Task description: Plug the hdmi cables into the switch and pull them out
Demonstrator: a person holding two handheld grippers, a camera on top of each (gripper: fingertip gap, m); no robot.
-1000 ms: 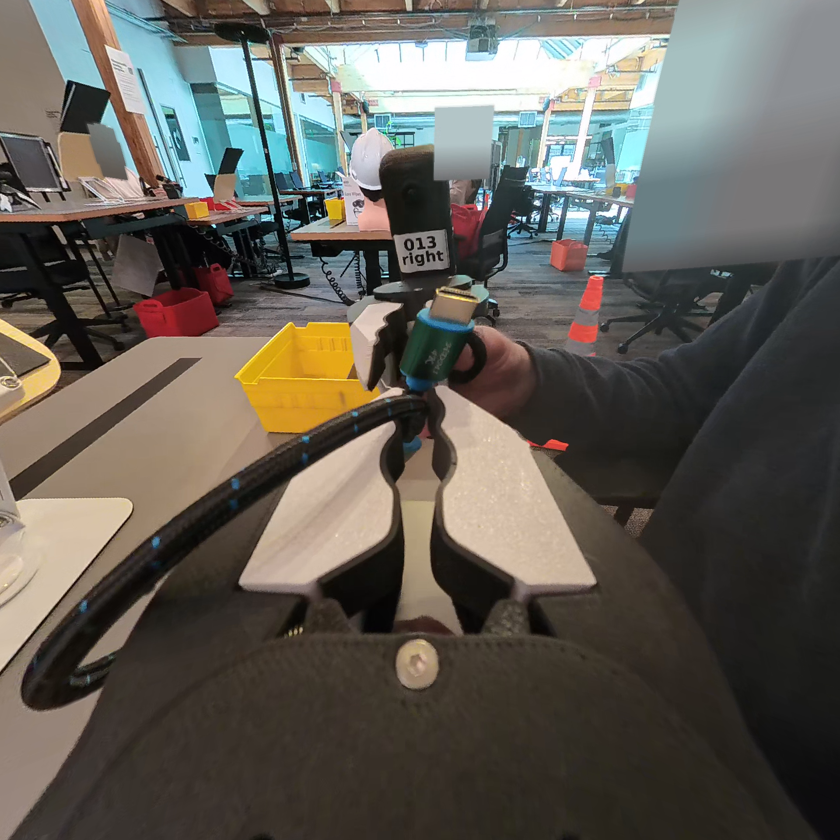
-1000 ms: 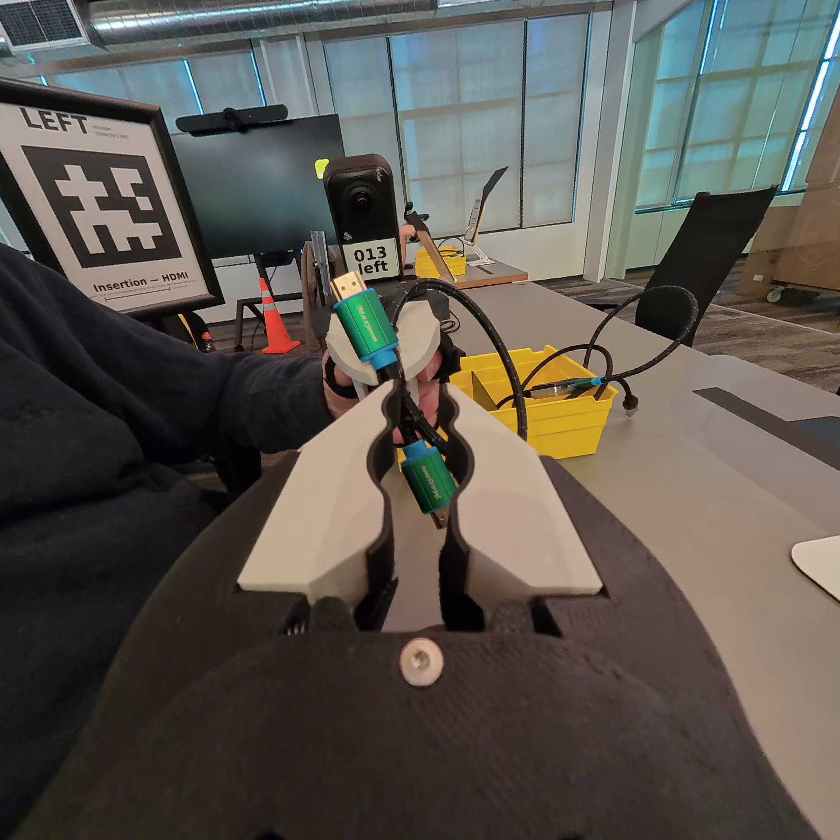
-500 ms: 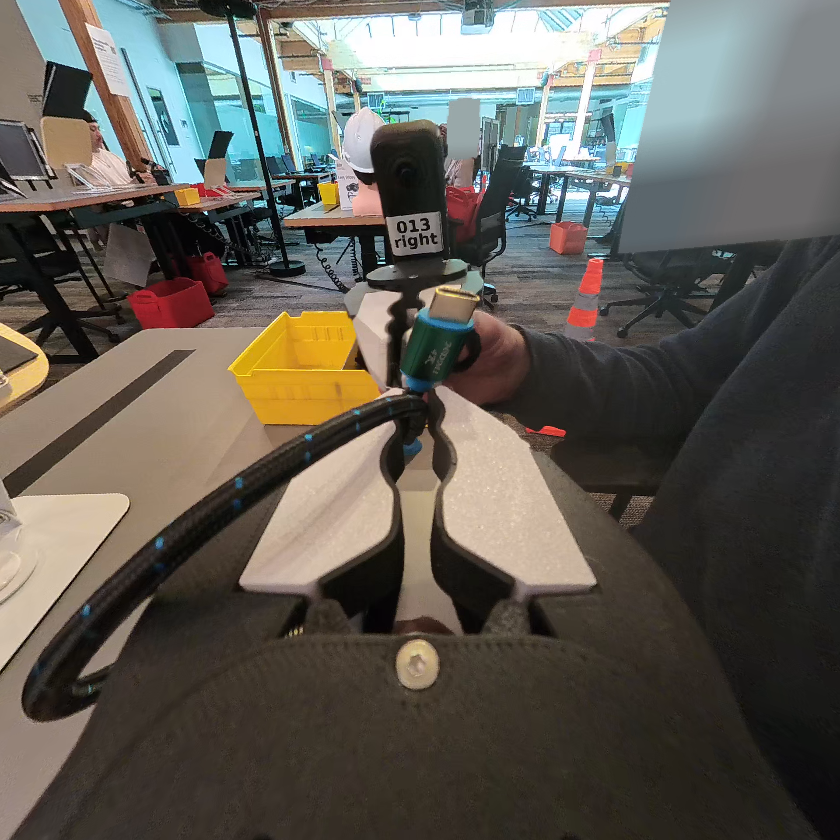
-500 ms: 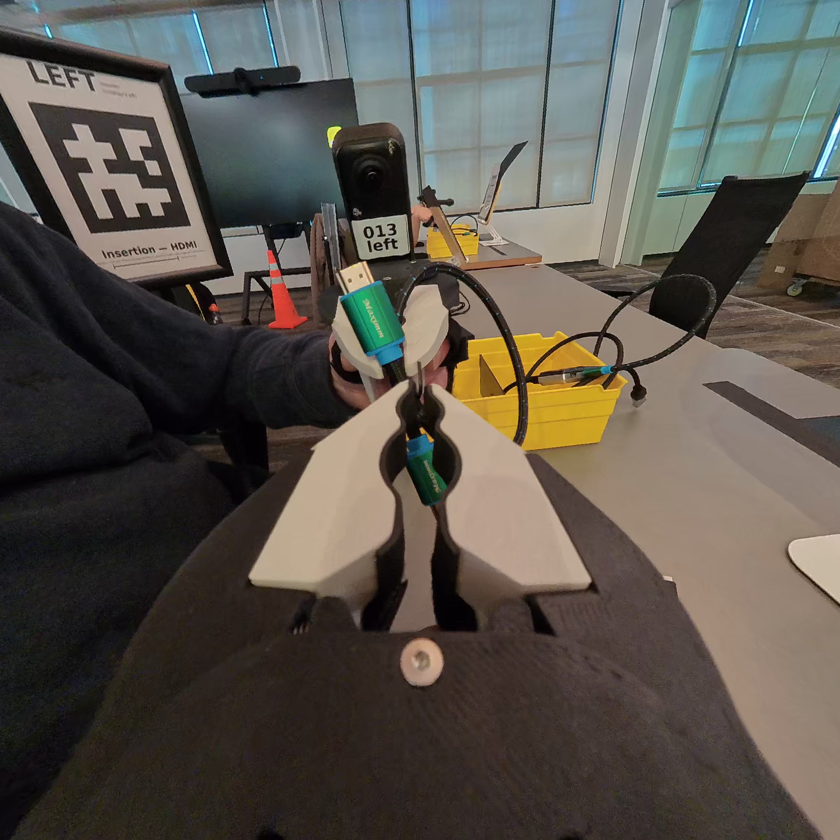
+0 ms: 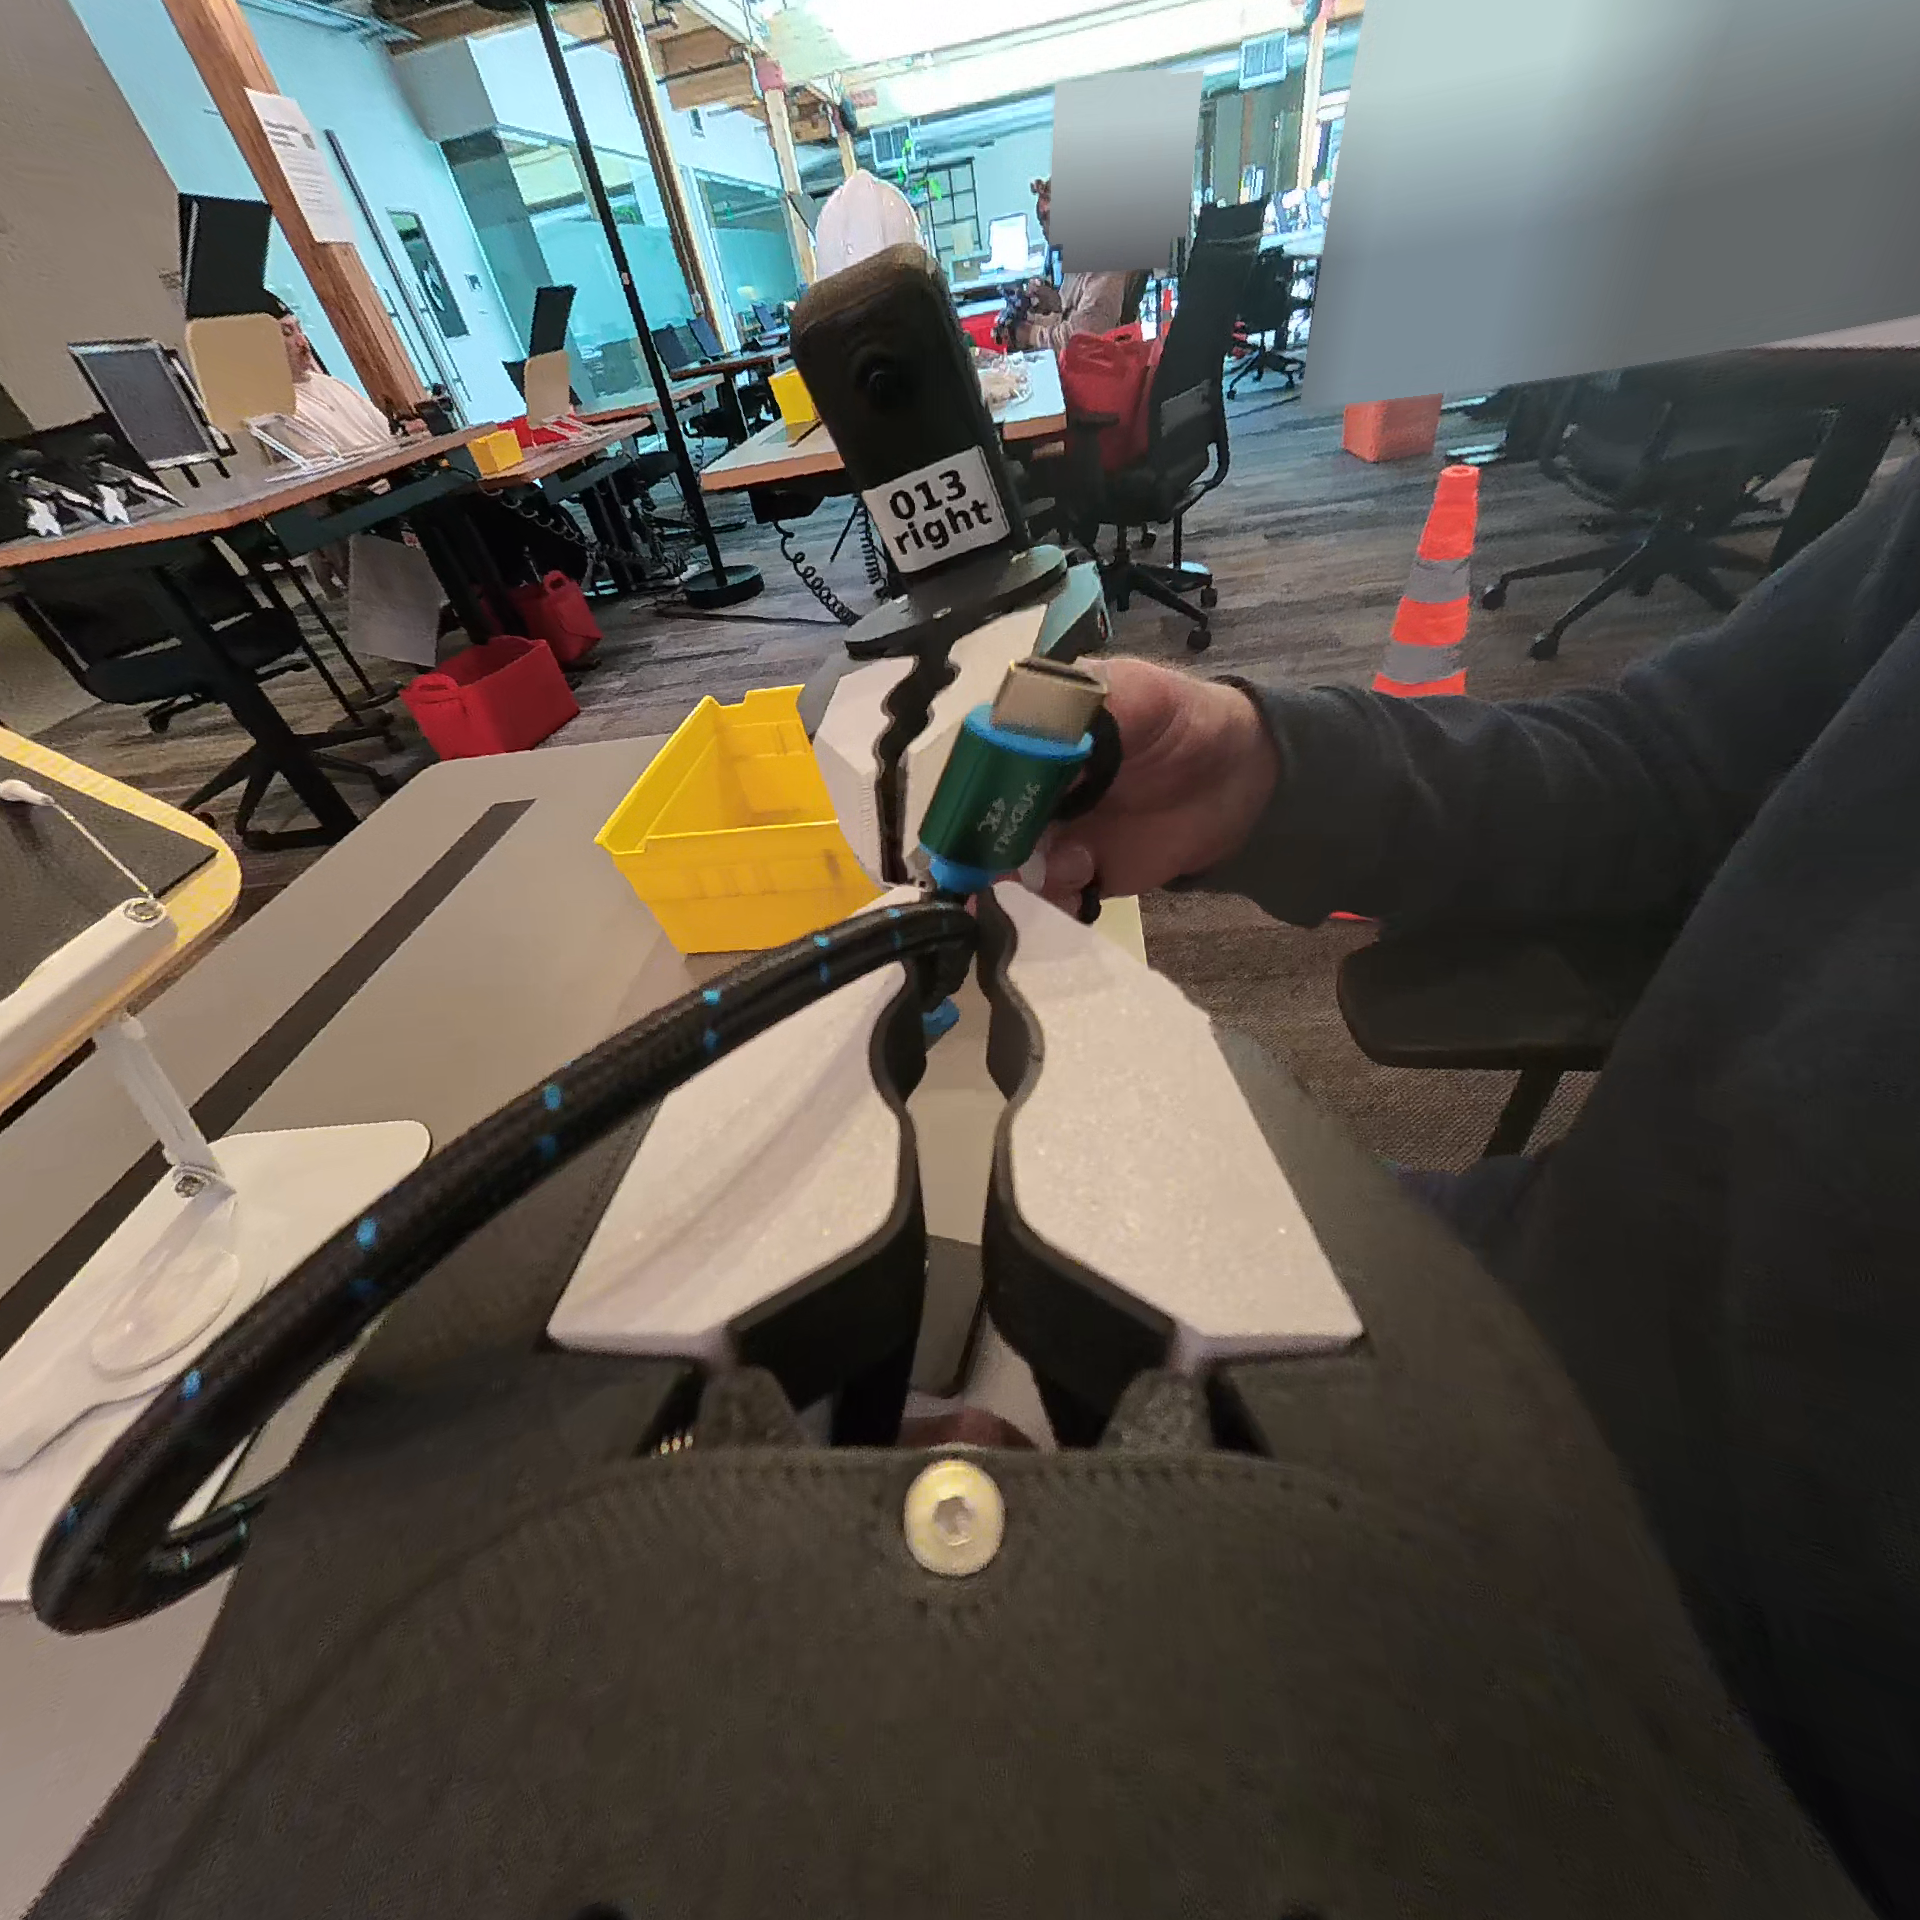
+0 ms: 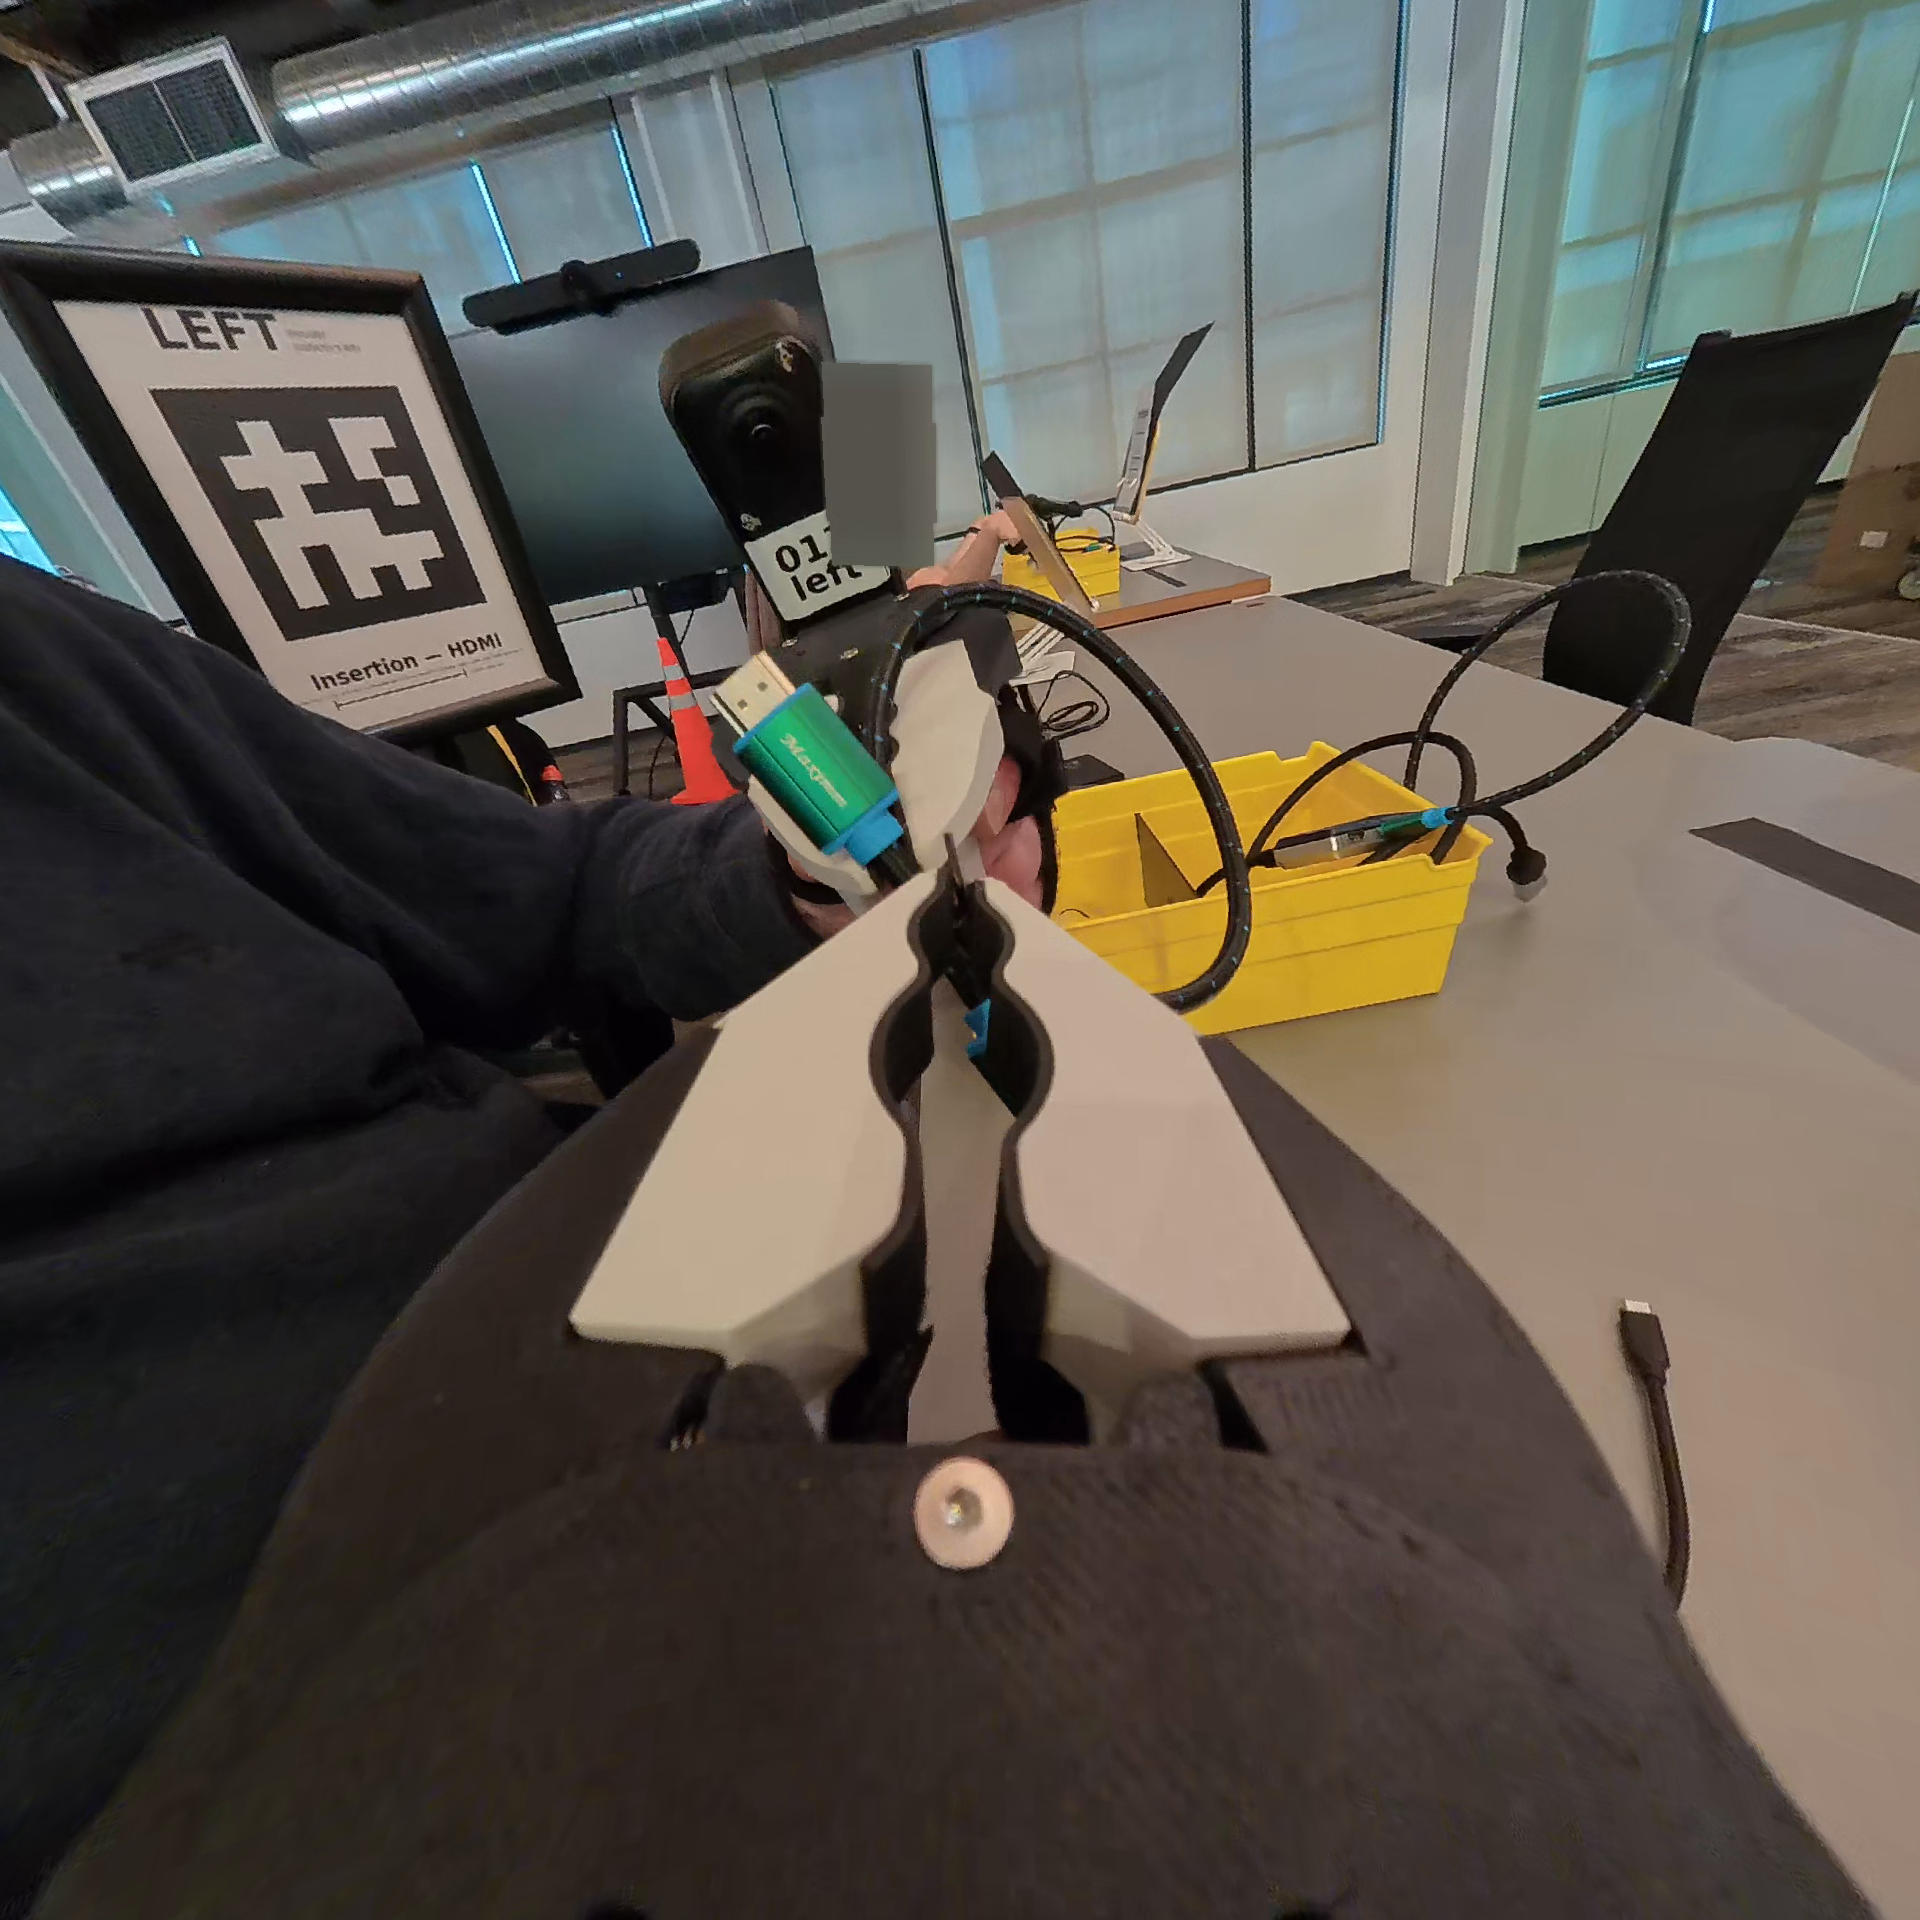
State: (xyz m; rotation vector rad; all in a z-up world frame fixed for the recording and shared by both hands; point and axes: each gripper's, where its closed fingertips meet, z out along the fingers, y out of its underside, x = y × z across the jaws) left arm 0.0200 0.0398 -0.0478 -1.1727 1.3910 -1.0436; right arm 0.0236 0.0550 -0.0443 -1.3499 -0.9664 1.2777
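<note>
Green-shelled with blue collars, one HDMI plug [image 5: 1000,800] stands just past my left gripper [image 5: 971,925], its long axis tilted up and to the right, gold tip pointing away. My left jaws are clamped on the braided black cable [image 5: 499,1132] just below it. My right gripper [image 6: 961,883] pinches that same cable near its second plug [image 6: 977,1029] — two plugs counted. One yellow bin [image 6: 1299,925] sits on the grey table [image 6: 1558,1091], to the right, with more cables inside.
</note>
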